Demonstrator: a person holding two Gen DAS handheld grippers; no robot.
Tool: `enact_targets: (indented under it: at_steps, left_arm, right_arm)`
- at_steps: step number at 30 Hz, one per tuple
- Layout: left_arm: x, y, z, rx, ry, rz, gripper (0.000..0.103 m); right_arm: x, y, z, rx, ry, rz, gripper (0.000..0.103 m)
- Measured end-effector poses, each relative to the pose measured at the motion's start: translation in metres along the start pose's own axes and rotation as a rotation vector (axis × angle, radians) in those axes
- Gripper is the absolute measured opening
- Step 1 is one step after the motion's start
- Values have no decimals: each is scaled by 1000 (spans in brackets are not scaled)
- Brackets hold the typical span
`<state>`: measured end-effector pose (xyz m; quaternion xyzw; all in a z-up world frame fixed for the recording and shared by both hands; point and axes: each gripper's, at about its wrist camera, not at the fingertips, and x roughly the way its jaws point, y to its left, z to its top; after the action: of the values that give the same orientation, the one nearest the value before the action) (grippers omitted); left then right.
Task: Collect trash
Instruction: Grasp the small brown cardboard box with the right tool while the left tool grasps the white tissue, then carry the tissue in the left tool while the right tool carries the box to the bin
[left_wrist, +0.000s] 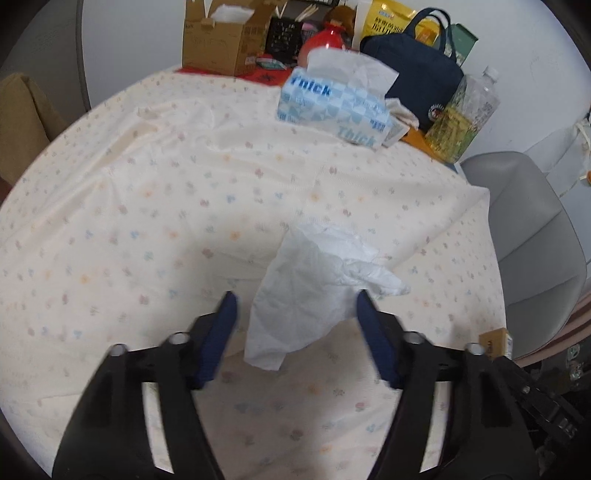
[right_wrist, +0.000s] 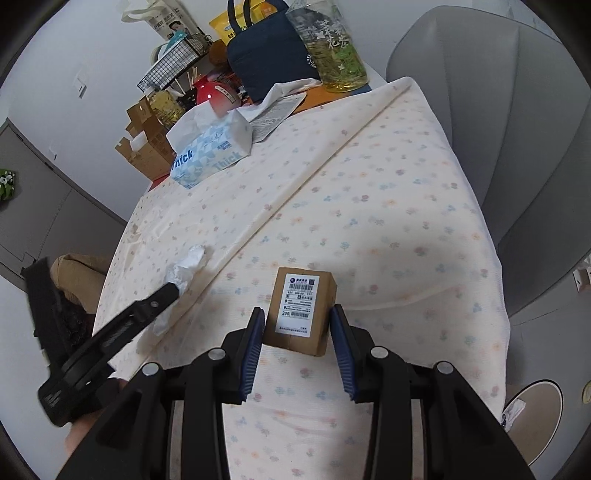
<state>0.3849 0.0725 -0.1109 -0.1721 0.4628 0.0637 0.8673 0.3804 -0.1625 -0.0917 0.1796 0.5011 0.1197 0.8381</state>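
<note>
A crumpled white tissue (left_wrist: 314, 280) lies on the flowered tablecloth (left_wrist: 147, 206), between the open fingers of my left gripper (left_wrist: 295, 301); the jaws stand wide on either side of it. In the right wrist view the left gripper (right_wrist: 173, 288) reaches the same tissue (right_wrist: 188, 267) from the left. A small brown cardboard box (right_wrist: 301, 308) with a white shipping label stands on the cloth between the fingers of my right gripper (right_wrist: 297, 317). The blue pads sit close on both sides of the box; whether they touch it is unclear.
At the table's far side are a blue "Thick" tissue pack (left_wrist: 332, 110), a navy bag (left_wrist: 421, 74), a plastic bottle (left_wrist: 461, 114), a cardboard carton (left_wrist: 221, 40) and a red pot (left_wrist: 325, 40). A grey chair (left_wrist: 535, 240) stands at the right edge.
</note>
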Motion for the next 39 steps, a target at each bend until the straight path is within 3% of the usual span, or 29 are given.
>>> enact_targets:
  at_steps: [1,2,3,8,12,16,23,30,39]
  left_arm:
    - [3,1,-2,-5,15,1,19]
    - [6,1,-6,-3,30,4,9]
    - [4,1,-10,0,20,5,6]
    - [-25,-1,-23,21,-27,26,5]
    - [-51,-10,-33,96,-48,79,5]
    - [-67,-22,-44,196,-35,136,5]
    - [-78,-44,-66,323,-12,173,5]
    - [-83,-80,-91,426,25,145,5]
    - [-83,-156,-136,558,77,36,5]
  right_arm:
    - [-2,-1,-1,1,-3,4,37]
    - [-4,-2,-3,2,-4,9,37]
    - [-5,-3,-5,6,-4,14,37]
    - [-12,-3,-15,17,-4,46,37]
    - [-22,-1,-25,10,-8,66,37]
    - [-27,-5,-35,17,18,69,37]
    - [-45,-29,-55,26,43,72,37]
    - [-72,-69,-75,51,40,53,37]
    - [-108,-142,-99,129,11,2,37]
